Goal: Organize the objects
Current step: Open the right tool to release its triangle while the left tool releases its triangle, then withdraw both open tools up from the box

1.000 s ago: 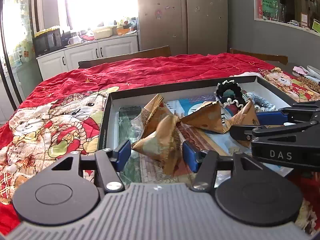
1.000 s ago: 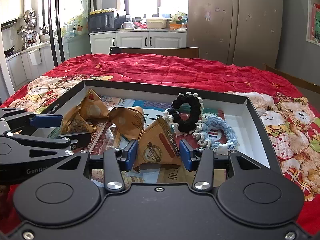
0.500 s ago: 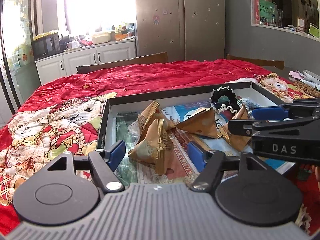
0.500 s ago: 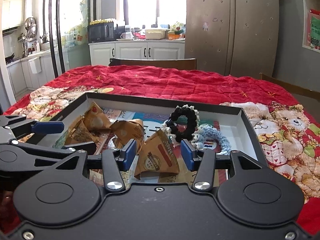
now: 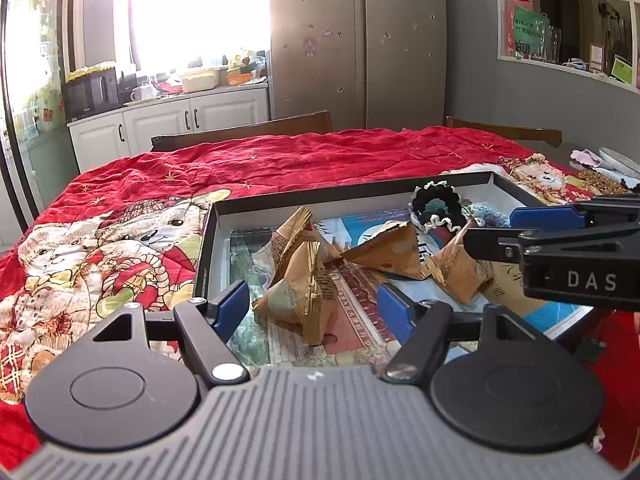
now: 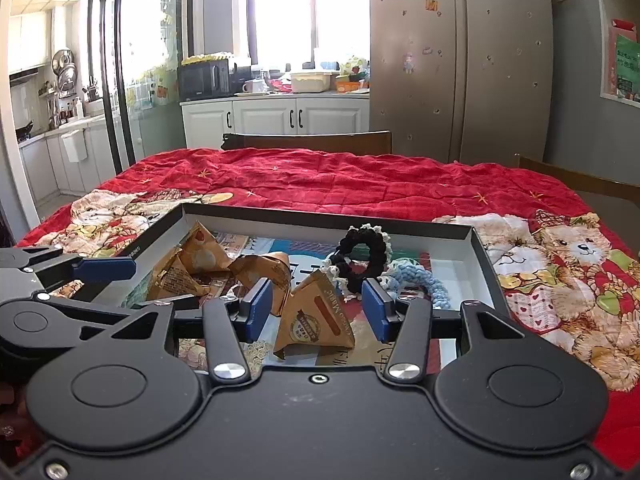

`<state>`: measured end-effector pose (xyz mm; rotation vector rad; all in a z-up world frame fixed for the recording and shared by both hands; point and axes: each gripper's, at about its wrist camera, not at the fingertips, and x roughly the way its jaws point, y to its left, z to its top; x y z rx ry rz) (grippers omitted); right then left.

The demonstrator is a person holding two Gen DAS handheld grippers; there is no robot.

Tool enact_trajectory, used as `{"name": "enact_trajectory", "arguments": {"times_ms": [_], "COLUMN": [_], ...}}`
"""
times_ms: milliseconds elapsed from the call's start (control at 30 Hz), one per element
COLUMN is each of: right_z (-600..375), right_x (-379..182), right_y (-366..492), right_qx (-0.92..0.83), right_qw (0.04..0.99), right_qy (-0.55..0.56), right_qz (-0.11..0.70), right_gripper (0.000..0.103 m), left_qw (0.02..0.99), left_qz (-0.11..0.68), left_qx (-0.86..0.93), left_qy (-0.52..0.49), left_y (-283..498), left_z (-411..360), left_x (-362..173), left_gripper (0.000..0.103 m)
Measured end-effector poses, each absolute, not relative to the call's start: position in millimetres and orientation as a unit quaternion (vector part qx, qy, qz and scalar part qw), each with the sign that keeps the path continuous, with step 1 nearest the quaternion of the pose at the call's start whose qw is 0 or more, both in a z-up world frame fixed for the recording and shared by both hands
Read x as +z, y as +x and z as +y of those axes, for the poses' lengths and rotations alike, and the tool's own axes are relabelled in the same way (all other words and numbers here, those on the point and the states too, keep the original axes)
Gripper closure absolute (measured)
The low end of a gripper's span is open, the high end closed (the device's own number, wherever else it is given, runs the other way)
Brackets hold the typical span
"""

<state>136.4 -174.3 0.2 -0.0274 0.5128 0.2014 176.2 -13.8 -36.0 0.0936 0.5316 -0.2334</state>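
While earlier gripped, packet (image 5: pixel 298 294) freed, left claw (image 5: pixel 312 308) wider

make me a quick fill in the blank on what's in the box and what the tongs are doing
1. The black scrunchie lies inside the ____.
2. The pale blue scrunchie lies ____ the black one.
3. Neither tongs' pads press on a ____-shaped brown packet.
4. The box sits on a ____ quilt.

Missing: box; beside; pyramid; red

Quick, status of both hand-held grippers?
Left hand-held gripper: open, paper packet loose between its pads.
Right hand-held gripper: open around another packet, not pressing.
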Motion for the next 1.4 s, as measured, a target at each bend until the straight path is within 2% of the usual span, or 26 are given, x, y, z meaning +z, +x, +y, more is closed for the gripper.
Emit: {"name": "enact_trajectory", "arguments": {"times_ms": [1400], "right_z": [-206.0], "right_x": [42.2], "right_y": [53.6], "right_qx": [0.116], "right_qw": [0.968], "right_qy": [-0.022], "right_qz": [0.221], "right_gripper": [0.054], "left_qw": [0.954], "left_qz": [0.238], "left_qx": [-0.178], "left_qy": [0.029], "left_y": [110.9], "left_z": [-23.0], "left_x": [11.3], "left_gripper": [0.019]}}
